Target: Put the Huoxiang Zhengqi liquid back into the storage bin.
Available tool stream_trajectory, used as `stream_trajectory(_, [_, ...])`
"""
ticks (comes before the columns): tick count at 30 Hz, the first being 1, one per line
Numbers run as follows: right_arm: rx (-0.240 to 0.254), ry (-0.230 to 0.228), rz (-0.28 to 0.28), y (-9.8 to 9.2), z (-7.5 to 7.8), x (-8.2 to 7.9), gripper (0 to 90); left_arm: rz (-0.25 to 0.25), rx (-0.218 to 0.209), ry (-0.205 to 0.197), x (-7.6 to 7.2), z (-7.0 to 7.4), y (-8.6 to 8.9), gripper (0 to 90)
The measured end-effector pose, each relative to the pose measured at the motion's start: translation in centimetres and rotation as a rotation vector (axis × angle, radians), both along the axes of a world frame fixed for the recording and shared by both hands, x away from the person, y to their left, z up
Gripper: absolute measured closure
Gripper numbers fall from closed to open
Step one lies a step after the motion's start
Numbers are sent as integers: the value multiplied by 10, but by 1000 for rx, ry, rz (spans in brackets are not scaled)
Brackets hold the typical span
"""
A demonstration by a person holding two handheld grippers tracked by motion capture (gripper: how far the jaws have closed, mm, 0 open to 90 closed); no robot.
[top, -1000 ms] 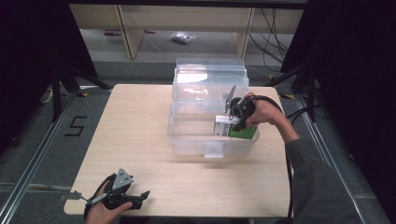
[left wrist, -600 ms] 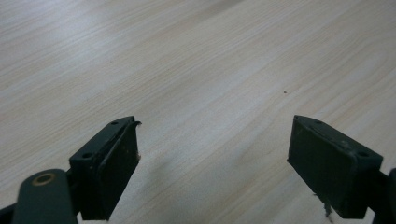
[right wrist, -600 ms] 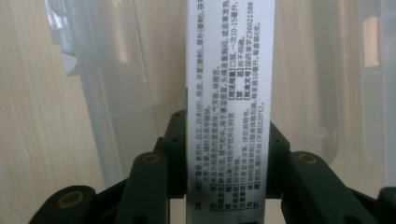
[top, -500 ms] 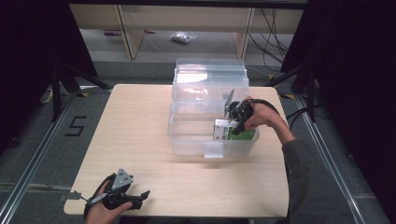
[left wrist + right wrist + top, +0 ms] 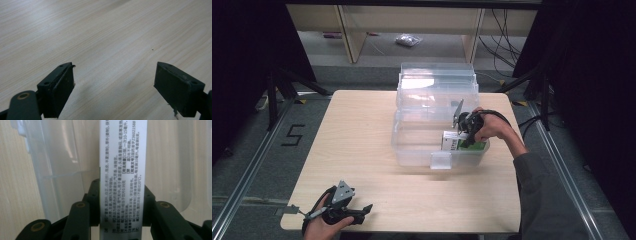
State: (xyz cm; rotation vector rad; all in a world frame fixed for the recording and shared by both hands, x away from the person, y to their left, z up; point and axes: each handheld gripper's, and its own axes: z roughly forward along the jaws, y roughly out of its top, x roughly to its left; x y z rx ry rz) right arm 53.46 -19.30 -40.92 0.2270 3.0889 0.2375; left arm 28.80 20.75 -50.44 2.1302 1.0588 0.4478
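Step in hand, as judged from the scene: placement of a carton into a storage bin. The right gripper (image 5: 466, 131) is inside the clear plastic storage bin (image 5: 412, 150), which stands open on the light wooden tabletop (image 5: 357, 130) with its lid tipped up behind it. The fingers (image 5: 93, 195) of this gripper are clamped on the two broad faces of a slim white-and-green cardboard carton printed with small black text (image 5: 120, 165).

Location of the carton: in the high view it (image 5: 454, 142) sits in the right-hand part of the bin, close to the front wall and low, near the floor. Whether it already rests on the floor cannot be told.

Orientation: in the high view the long axis of the carton lies roughly level, running left to right along the front wall of the bin, with the white end toward the centre and the green portion toward the right wall. In the right gripper view the carton extends straight out from between the fingers, narrow printed edge toward the camera.

Next move, as a judgement: set the carton fully down, then open the fingers and lift clear without catching the bin wall.

The left gripper (image 5: 362, 212) rests at the near left corner of the tabletop, fingers (image 5: 58, 87) spread wide with nothing between them.
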Motion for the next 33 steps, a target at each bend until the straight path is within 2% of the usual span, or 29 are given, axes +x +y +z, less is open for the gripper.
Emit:
stream_trajectory(1, [-3, -4, 5, 0, 0, 0, 640, 2, 0, 0, 0, 0, 0, 155])
stream_trajectory(2, [-13, 5, -33, -1, 1, -2, 640, 1, 0, 2, 1, 0, 0, 155])
stream_trajectory(3, [-22, 8, -46, -1, 2, -3, 640, 1, -1, 4, 1, 0, 0, 155])
stream_trajectory(6, [-8, 3, 1, 0, -1, 0, 639, 8, -25, 4, 0, -1, -2, 155])
stream_trajectory(7, [-3, 6, 26, 0, -2, 1, 639, 0, -11, 10, 0, 0, -1, 155])
stream_trajectory(8, [-6, -2, 31, 1, -3, 2, 639, 8, -14, -4, 0, 0, -1, 155])
stream_trajectory(10, [-12, 9, 8, 1, -4, 1, 638, 6, -20, -3, 0, 0, -1, 155])
stream_trajectory(11, [-13, 2, 11, 1, -5, 1, 638, 7, -35, -3, -1, 0, -2, 155])
stream_trajectory(14, [-19, 9, 33, 2, -6, 2, 635, 6, -32, -1, -1, 0, -2, 155])
stream_trajectory(17, [-29, 15, 15, 2, -7, 2, 624, 4, -34, -3, -1, 0, -2, 155])
stream_trajectory(18, [-48, 18, -23, 2, -5, 0, 617, 2, -41, -10, -1, -1, -2, 155])
stream_trajectory(19, [-43, 23, -49, 1, -3, -1, 613, 2, -36, -4, -1, 0, -2, 155])
stream_trajectory(22, [12, -3, -19, -1, 4, 2, 595, 3, -36, -3, -1, 0, -2, 155])
stream_trajectory(23, [11, 6, -54, -2, 10, -1, 575, -1, -25, -4, -1, 1, -1, 155])
stream_trajectory(24, [25, 4, -62, -3, 14, -3, 565, -4, -24, -5, -1, 1, -1, 155])
stream_trajectory(26, [42, -33, -40, -7, 23, -2, 551, 3, -37, -9, -1, 0, -2, 155])
stream_trajectory(27, [59, -44, -56, -8, 28, -3, 543, 4, -37, -7, -1, 0, -2, 155])
stream_trajectory(29, [113, -53, -130, -12, 38, -5, 509, -1, -25, -4, -1, 1, -1, 155])
stream_trajectory(30, [136, -61, -130, -15, 43, -4, 486, 0, -25, -3, -1, 1, -1, 155])
stream_trajectory(31, [166, -55, -177, -15, 46, -7, 454, 7, -35, -4, -1, 0, -2, 155])
stream_trajectory(32, [175, -72, -210, -17, 50, -7, 432, 1, -27, -5, -1, 0, -1, 155])
stream_trajectory(33, [189, -71, -269, -18, 52, -9, 417, -1, -32, -9, -1, 0, -2, 155])
